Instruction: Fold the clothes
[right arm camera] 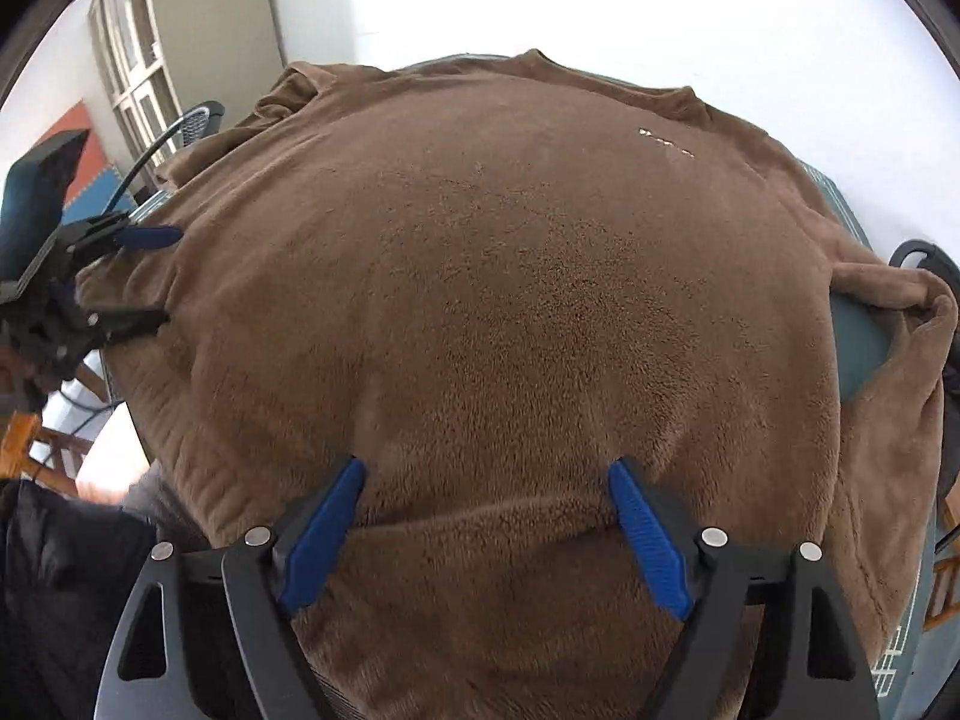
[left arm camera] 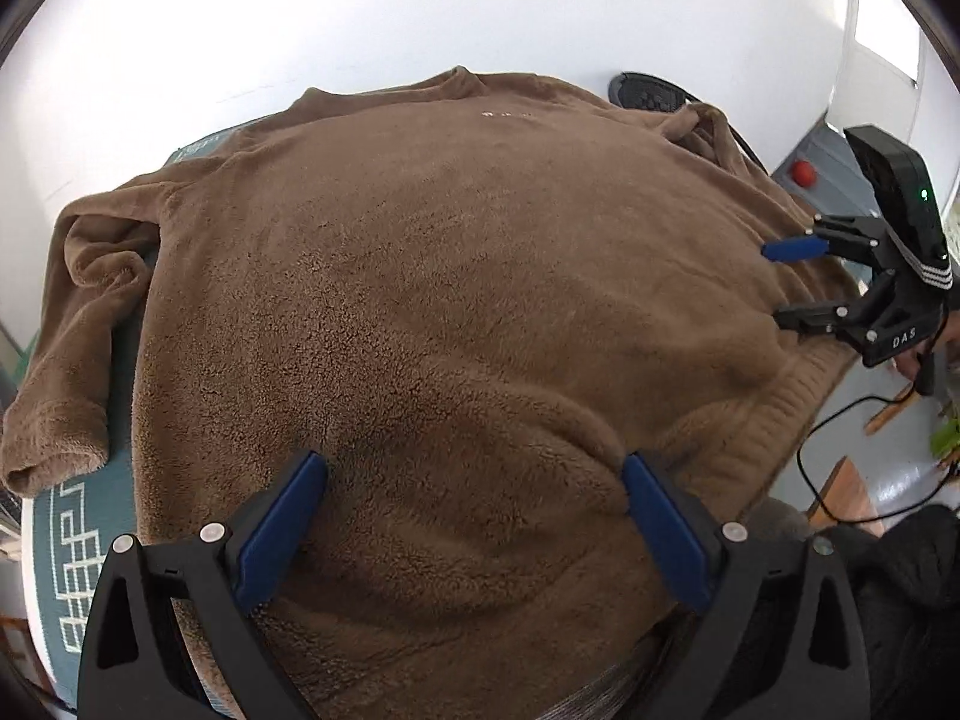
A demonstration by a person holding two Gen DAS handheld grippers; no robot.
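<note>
Left wrist view: left gripper [left arm camera: 474, 468] and right gripper [left arm camera: 774, 285] gape wide, empty, over brown sweater [left arm camera: 420, 270]; pinch the six o'clock hem evenly.

sweater [left arm camera: 456, 276] logo too small

Both views are bright with even daylight. The white wall [left arm camera: 420, 12] is overexposed to near featureless glare. Soft shadow lies in the folds of the brown sweater [left arm camera: 456, 300]. Strong fisheye bulging bends the edges; dark vignette fills the corners. Focus is acceptable, softening slightly toward the rims.
</note>
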